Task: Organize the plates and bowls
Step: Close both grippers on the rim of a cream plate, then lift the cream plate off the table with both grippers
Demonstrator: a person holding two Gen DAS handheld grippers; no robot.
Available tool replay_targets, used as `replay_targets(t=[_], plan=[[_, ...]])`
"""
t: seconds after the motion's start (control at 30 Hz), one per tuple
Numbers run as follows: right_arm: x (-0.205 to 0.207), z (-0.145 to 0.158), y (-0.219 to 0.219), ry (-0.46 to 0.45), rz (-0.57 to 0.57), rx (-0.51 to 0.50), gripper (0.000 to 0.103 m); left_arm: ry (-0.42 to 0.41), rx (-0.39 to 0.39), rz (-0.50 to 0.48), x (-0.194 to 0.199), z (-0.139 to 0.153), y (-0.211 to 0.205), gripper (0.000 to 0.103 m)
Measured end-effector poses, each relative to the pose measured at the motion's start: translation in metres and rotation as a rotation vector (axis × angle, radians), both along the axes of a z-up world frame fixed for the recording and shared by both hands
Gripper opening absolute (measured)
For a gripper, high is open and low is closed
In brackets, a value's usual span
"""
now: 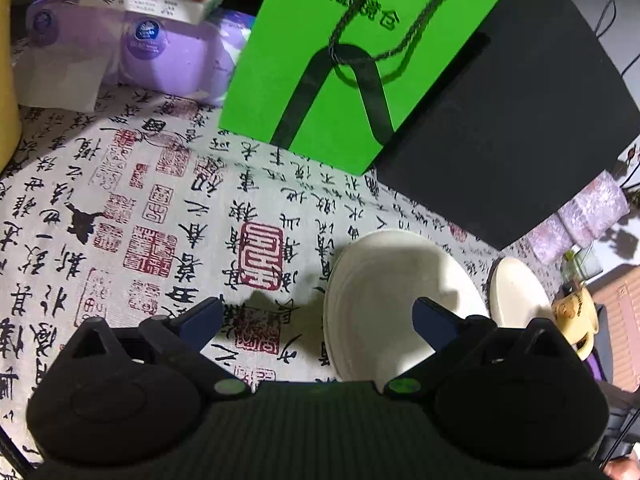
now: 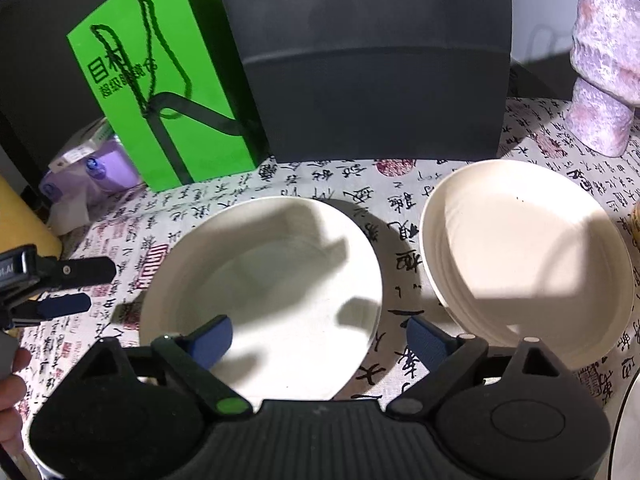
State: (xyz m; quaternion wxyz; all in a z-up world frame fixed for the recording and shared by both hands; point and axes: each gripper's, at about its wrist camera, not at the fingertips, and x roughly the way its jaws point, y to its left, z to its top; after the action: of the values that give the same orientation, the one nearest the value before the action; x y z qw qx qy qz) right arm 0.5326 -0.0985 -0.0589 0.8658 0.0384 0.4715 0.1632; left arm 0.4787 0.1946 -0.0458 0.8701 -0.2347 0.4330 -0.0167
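A wide white plate (image 2: 272, 272) lies on the calligraphy-print tablecloth (image 2: 404, 264). To its right sits a stack of ridged white plates or bowls (image 2: 520, 248). My right gripper (image 2: 318, 332) hovers open over the near rim of the wide plate, its left finger above the dish and its right finger above the cloth between the dishes. My left gripper (image 1: 320, 316) is open too, its right finger over the left part of that plate (image 1: 400, 300) and its left finger over the bare cloth. The stack (image 1: 516, 292) shows beyond. In the right wrist view the left gripper (image 2: 80, 288) enters from the left edge.
A green paper bag (image 2: 160, 92) and a black box (image 2: 372, 60) stand right behind the dishes. A purple tissue pack (image 1: 160, 52) lies at the far left, a pink mottled vase (image 2: 600, 60) at the far right. A yellow mug (image 1: 576, 320) sits by the stack. A hand (image 2: 12, 380) shows at the lower left.
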Motion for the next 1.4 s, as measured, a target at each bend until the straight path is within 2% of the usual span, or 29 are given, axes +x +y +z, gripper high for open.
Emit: replay_targets(t=[0.1, 0.17, 0.33, 0.47, 0.57, 0.63, 0.77, 0.83, 0.9, 0.93, 1.0, 1.07, 1.4], plan=[[0.002, -0.003, -0.001, -0.001, -0.014, -0.009, 0.090, 0.000, 0.013, -0.023, 0.002, -0.004, -0.005, 0.098], [0.004, -0.005, -0.002, -0.001, -0.023, -0.013, 0.079, 0.003, 0.025, -0.032, 0.003, -0.007, -0.008, 0.095], [0.009, -0.012, -0.002, 0.012, -0.045, -0.049, 0.061, 0.030, 0.029, -0.043, 0.008, -0.016, -0.009, 0.081], [0.012, -0.018, -0.004, 0.033, -0.048, -0.041, 0.042, 0.040, 0.045, -0.066, 0.011, -0.020, -0.012, 0.076], [0.013, -0.021, -0.003, 0.038, -0.044, -0.053, 0.038, 0.045, 0.055, -0.076, 0.012, -0.023, -0.015, 0.064], [0.014, -0.023, -0.001, 0.044, -0.048, -0.070, 0.033, 0.055, 0.060, -0.084, 0.013, -0.025, -0.017, 0.051], [0.015, -0.025, -0.002, 0.048, -0.055, -0.061, 0.023, 0.058, 0.069, -0.089, 0.013, -0.028, -0.019, 0.040], [0.015, -0.026, -0.004, 0.048, -0.065, -0.059, 0.020, 0.058, 0.059, -0.096, 0.013, -0.029, -0.020, 0.027], [0.014, -0.026, -0.006, 0.048, -0.072, -0.048, 0.019, 0.059, 0.048, -0.100, 0.015, -0.030, -0.019, 0.023], [0.014, -0.026, -0.006, 0.048, -0.074, -0.047, 0.017, 0.061, 0.033, -0.105, 0.015, -0.031, -0.018, 0.016], [0.013, -0.025, -0.006, 0.041, -0.075, -0.053, 0.016, 0.062, -0.003, -0.113, 0.017, -0.034, -0.016, 0.012], [0.012, -0.025, -0.005, 0.033, -0.073, -0.057, 0.015, 0.056, 0.004, -0.113, 0.016, -0.033, -0.017, 0.009], [0.007, -0.021, 0.003, -0.013, -0.042, -0.090, 0.012, 0.041, 0.058, -0.100, 0.014, -0.030, -0.020, 0.008]])
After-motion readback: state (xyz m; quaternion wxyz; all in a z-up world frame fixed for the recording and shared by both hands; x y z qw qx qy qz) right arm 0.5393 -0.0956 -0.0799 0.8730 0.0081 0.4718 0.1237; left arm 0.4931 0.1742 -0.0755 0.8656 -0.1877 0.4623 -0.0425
